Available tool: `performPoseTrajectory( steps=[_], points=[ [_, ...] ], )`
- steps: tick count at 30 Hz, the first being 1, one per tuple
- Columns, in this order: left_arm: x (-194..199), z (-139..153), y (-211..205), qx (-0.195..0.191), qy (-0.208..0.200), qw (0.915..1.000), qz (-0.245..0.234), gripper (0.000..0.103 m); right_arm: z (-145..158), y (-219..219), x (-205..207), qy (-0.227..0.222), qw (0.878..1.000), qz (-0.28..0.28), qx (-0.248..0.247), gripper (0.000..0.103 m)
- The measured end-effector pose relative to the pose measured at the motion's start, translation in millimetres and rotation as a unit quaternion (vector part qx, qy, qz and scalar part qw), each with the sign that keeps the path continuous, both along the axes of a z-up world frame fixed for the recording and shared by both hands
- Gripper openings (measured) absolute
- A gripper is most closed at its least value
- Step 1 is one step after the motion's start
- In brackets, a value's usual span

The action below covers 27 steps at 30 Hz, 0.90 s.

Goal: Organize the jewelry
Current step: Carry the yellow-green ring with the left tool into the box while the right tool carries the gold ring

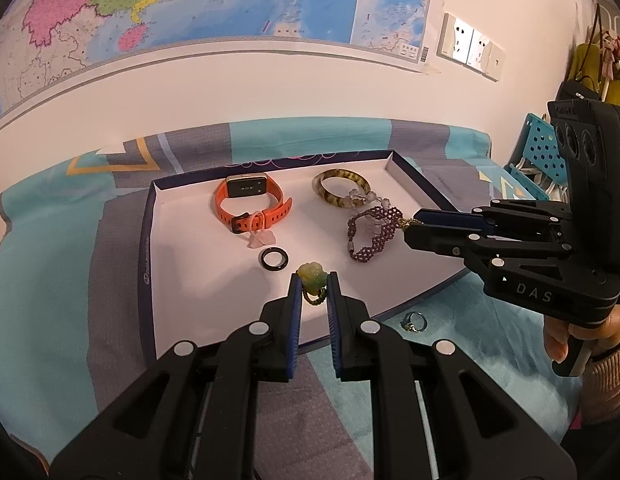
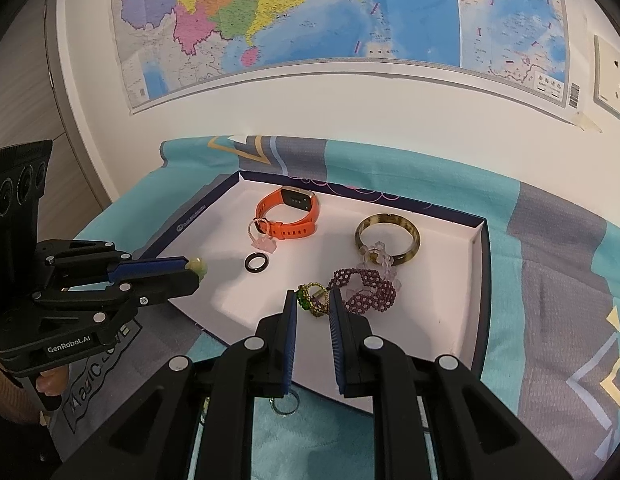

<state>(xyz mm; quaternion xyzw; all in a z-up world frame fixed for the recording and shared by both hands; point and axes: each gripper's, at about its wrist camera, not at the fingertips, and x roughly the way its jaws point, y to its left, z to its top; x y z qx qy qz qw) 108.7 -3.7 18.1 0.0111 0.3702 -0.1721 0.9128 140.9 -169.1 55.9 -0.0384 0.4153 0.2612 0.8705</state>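
My left gripper (image 1: pixel 313 285) clamps the green flower ring (image 1: pixel 312 276), my right gripper (image 2: pixel 313 300) clamps the beaded ring (image 2: pixel 313 299); bare tray floor (image 1: pixel 189 240) left of both.

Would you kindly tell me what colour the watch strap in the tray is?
Orange; the watch strap shows best in the right wrist view.

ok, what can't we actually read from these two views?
- Silver ring on the cloth: right wrist view, half behind the right hand-held gripper; small in the left view.
- Green beaded ring: its sides covered by the pads.
- Green charm in the left hand-held gripper: lower part hidden.
- Tray logo: too small.
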Motion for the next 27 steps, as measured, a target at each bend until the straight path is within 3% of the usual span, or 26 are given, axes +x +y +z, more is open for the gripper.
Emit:
performPoseTrajectory(
  steps=[27],
  points=[
    [22.6, -6.5, 2.8, 0.005, 0.014, 0.9998, 0.014, 0.013, -11.2, 12.6, 21.2, 0.012, 1.0, -0.001, -0.023, 0.014]
  ],
)
